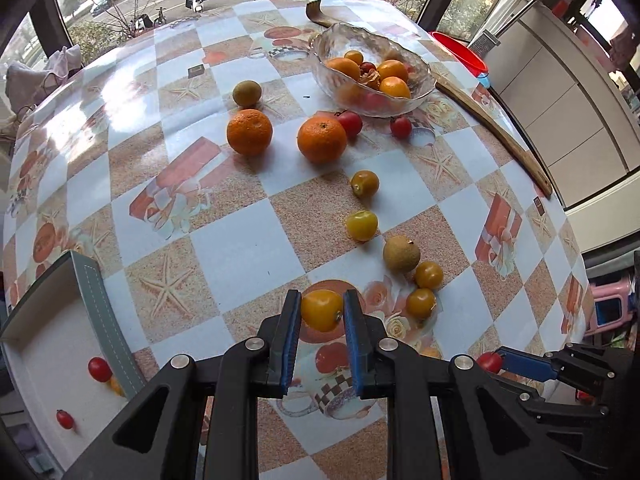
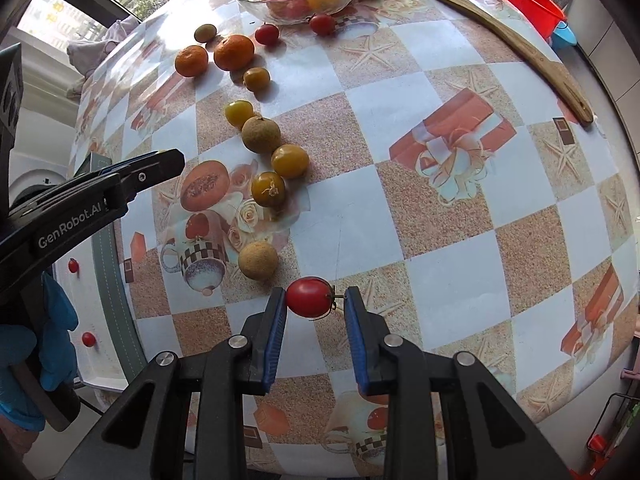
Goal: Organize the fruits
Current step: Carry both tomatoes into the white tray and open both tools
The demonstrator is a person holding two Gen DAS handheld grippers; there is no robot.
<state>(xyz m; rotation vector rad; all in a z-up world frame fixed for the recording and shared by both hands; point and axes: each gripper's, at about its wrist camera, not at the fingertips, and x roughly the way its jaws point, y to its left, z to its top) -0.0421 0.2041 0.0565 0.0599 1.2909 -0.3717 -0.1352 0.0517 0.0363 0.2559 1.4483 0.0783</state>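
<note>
My left gripper (image 1: 322, 310) is shut on a yellow cherry tomato (image 1: 321, 309) just above the table. My right gripper (image 2: 315, 298) is closed around a red cherry tomato (image 2: 309, 297); the left pad touches it and the right pad meets its stem. The right gripper also shows in the left wrist view (image 1: 496, 362) at the lower right. Two oranges (image 1: 249, 131), yellow tomatoes (image 1: 361, 225) and a brown longan (image 1: 401, 253) lie loose on the table. A glass bowl (image 1: 332, 46) at the back holds oranges. A white tray (image 1: 36, 344) at the left holds red tomatoes (image 1: 99, 369).
A checkered tablecloth (image 1: 248, 248) covers the table. A curved wooden stick (image 1: 496, 128) lies along the right edge beside a red basin (image 1: 460, 54). Two red tomatoes (image 1: 401, 126) sit by the bowl. A second longan (image 2: 258, 260) lies near the right gripper.
</note>
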